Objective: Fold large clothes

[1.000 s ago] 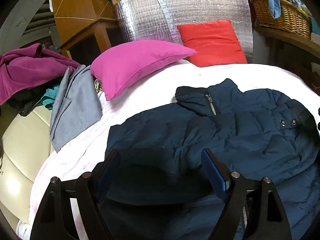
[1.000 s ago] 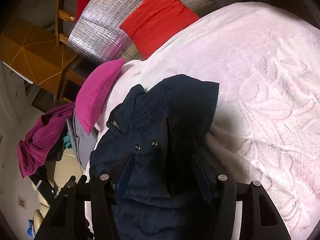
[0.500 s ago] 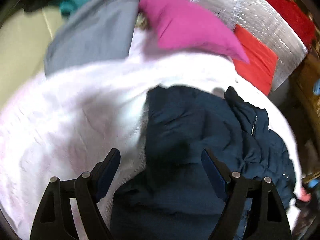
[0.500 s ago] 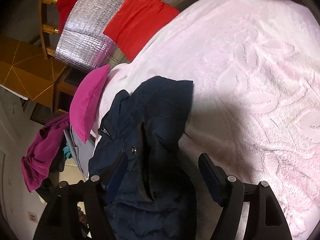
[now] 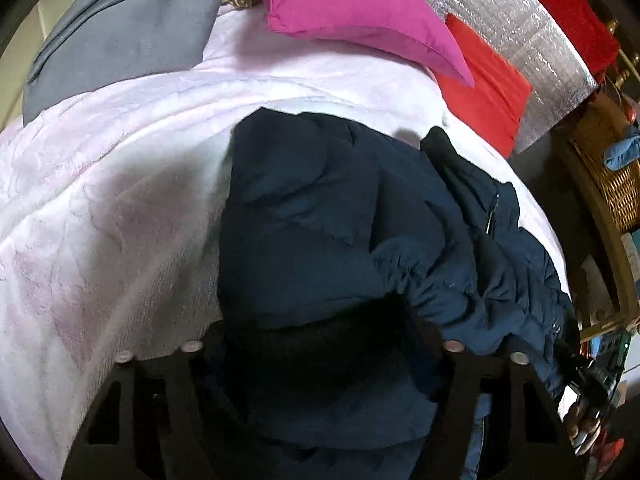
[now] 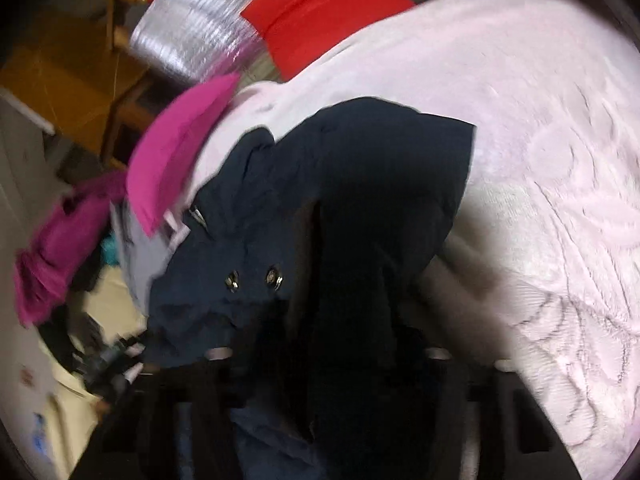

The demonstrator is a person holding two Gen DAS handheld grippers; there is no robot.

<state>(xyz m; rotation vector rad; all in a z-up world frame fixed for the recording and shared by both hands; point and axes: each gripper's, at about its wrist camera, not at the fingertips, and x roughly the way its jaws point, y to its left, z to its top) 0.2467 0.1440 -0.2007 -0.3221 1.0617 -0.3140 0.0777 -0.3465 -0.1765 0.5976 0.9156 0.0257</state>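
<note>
A navy puffer jacket (image 5: 328, 216) lies on a pale pink blanket (image 5: 112, 208) spread over a bed. My left gripper (image 5: 320, 332) points down into the jacket's near edge. Its jaws are closing, padded fabric bulges up between them, hides the pads and puckers against the right finger. In the right wrist view the jacket (image 6: 360, 184) shows two metal snaps and a folded-over panel. My right gripper (image 6: 328, 344) is sunk into its dark near edge. Its jaws are closing too, with fabric bunched between them. The view is blurred.
A magenta pillow (image 5: 352, 4), a red pillow (image 5: 488, 80) and a silver quilted headboard (image 5: 520, 12) stand at the bed's far end. Grey clothing (image 5: 120, 28) lies at the far left. A wicker basket (image 5: 608, 168) sits beyond the right edge. Purple clothes (image 6: 60, 248) are piled off the bed.
Both grippers have dropped into the jacket and their jaws have narrowed around its fabric. The left gripper swung and rolled, so the jacket now lies slanted in its view.
</note>
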